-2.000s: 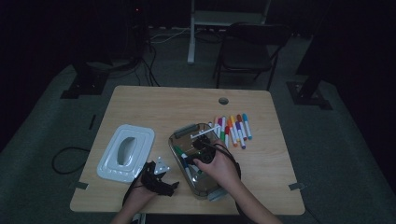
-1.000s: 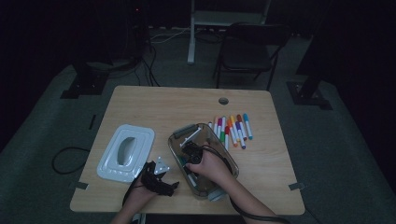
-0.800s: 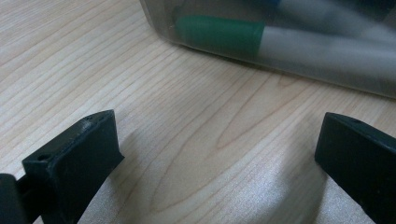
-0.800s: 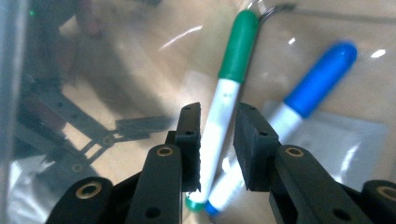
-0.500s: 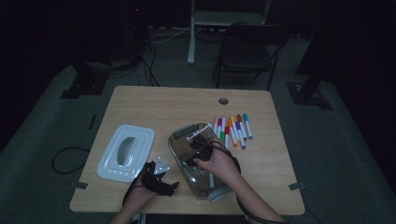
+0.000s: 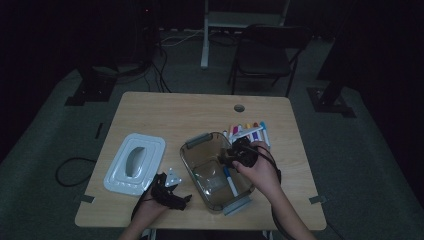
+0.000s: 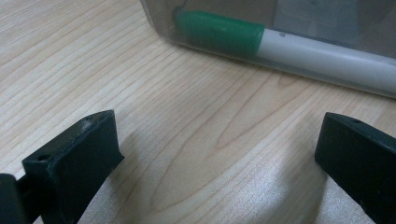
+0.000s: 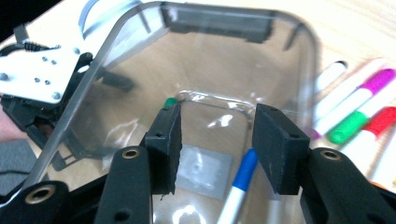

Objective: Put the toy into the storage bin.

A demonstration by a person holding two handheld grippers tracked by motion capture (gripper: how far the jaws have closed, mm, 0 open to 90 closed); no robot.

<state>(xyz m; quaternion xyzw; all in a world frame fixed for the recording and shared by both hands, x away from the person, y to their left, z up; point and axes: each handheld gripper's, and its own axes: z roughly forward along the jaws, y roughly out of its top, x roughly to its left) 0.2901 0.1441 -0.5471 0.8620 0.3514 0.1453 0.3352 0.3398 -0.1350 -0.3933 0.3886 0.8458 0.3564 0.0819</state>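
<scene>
High view, one clear bin mid-table holding one blue marker, about six markers in a row just beyond, one white lid left, right gripper over the bin rim; left gripper view, left gripper jaws wide, empty, resting on table, one green marker behind bin wall; right gripper view, jaws part-open, just been opening, nothing between, no legible writing.

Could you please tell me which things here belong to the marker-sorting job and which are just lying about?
Part of the job:
clear bin
blue marker and green marker inside it
loose markers beside it
right hand-held gripper, jaws just opening, empty
left hand-held gripper

Lying about:
white lid
chair
floor cables
</scene>
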